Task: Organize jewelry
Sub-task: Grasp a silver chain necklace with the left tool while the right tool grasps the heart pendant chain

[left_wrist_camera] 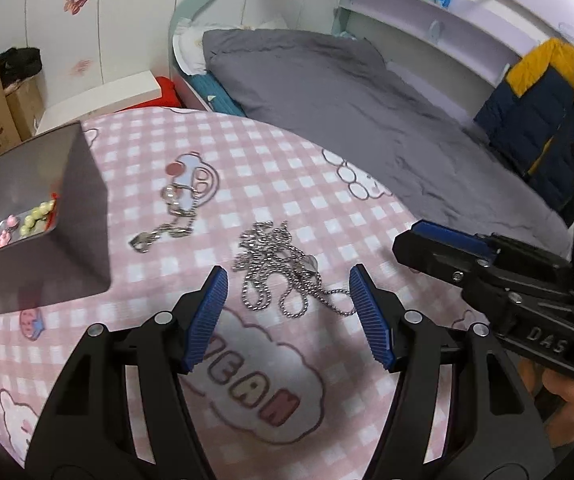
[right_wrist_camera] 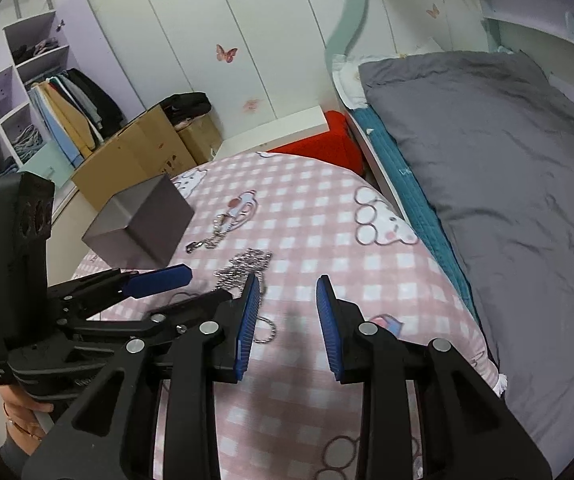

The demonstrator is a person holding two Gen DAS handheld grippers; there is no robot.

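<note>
Left gripper (left_wrist_camera: 289, 300) spread wide, empty, over tangled silver ball-chain necklace (left_wrist_camera: 283, 270) on pink checkered cartoon-print cloth (left_wrist_camera: 247, 168), right gripper (right_wrist_camera: 287, 320) also wide, empty; open grey square box (left_wrist_camera: 83, 216) sat left, holding beaded pieces.

We see the grey box (left_wrist_camera: 47, 216) cut off at the left edge of the left wrist view, its beads too blurred to name. In the right wrist view our left gripper (right_wrist_camera: 191, 284) and a blue pad (right_wrist_camera: 247, 320) cover much of the tangled chain (right_wrist_camera: 247, 262)
</note>
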